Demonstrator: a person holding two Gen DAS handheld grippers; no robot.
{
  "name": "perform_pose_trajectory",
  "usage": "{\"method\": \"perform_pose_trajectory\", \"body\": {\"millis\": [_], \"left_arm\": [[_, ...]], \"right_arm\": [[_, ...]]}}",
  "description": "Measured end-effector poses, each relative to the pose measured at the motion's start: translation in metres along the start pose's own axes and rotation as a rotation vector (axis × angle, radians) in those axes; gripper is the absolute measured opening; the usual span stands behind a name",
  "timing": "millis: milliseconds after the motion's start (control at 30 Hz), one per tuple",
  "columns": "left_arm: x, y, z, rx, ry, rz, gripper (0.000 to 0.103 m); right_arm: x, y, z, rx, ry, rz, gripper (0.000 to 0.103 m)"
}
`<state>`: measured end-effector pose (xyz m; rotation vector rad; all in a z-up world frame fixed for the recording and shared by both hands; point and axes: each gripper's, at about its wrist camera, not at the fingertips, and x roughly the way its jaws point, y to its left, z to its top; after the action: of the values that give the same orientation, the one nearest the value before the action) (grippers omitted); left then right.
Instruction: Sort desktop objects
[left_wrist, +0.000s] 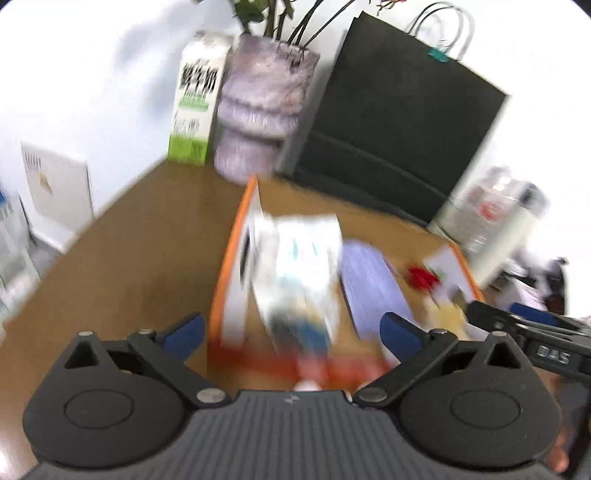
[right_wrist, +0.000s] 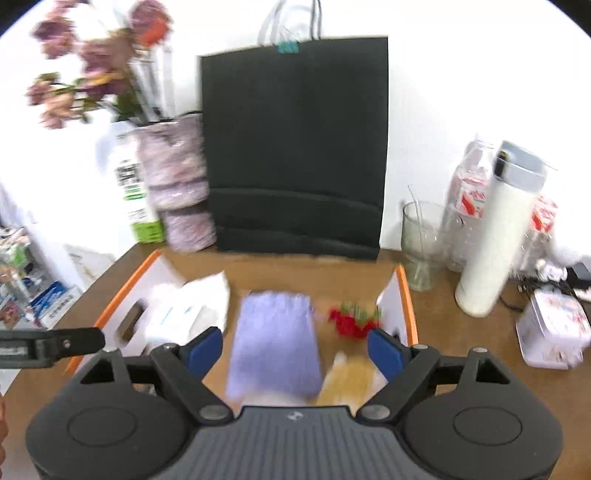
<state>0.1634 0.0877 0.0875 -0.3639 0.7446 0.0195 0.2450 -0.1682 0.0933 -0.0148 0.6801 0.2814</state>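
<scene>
Ahead of both my grippers an orange-rimmed white tray (right_wrist: 409, 295) lies on the brown wooden counter (left_wrist: 147, 236). Inside it, between my left gripper's (left_wrist: 291, 330) fingers, a white carton (left_wrist: 303, 266) leans; just right of that lies a flat lavender pad (right_wrist: 275, 343), straight ahead of my right gripper (right_wrist: 295, 350). Further right in the tray sit a small red object (right_wrist: 349, 323) and, nearer me, something yellowish (right_wrist: 351, 373).

Motion blur smears everything in the tray, so I cannot read the carton's print or tell what the red and yellowish things are.

Both grippers' blue-padded fingers stand wide apart, holding nothing and touching nothing. My right gripper's black finger pokes in at the left gripper's right.
</scene>
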Motion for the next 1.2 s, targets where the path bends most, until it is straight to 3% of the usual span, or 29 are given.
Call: {"method": "perform_pose_trajectory", "body": {"millis": [67,167,333,433,533,700,867,1200], "left_arm": [[-0.027,0.001,-0.037,-0.005,-0.007,-0.028,0.103],[-0.061,-0.005,-0.086,0.095,-0.046,-0.041,0.103],[-0.106,-0.005,-0.159,0.261,-0.189,-0.047,0.103],[-0.112,0.000,-0.187,0.294,-0.189,-0.075,0.103],[-0.109,0.002,-0.209,0.326,-0.158,-0.074,0.103],[-0.110,0.000,-0.232,0.402,-0.176,-0.026,0.103],[-0.106,-0.001,-0.233,0.409,-0.166,-0.003,0.103],[-0.103,-0.002,-0.233,0.421,-0.147,-0.025,0.103]], "right_arm": [[-0.026,0.004,-0.031,-0.003,-0.009,0.011,0.089],[-0.066,0.012,-0.080,-0.014,-0.028,0.024,0.089],[-0.114,0.030,-0.159,0.007,-0.045,0.029,0.091],[-0.137,0.036,-0.206,0.029,-0.068,0.020,0.091],[-0.159,0.055,-0.245,-0.049,-0.133,-0.038,0.091],[-0.175,0.069,-0.273,-0.080,-0.113,-0.004,0.093],[-0.177,0.066,-0.289,-0.040,-0.115,0.013,0.093],[-0.173,0.045,-0.286,0.099,-0.107,0.061,0.093]]}}
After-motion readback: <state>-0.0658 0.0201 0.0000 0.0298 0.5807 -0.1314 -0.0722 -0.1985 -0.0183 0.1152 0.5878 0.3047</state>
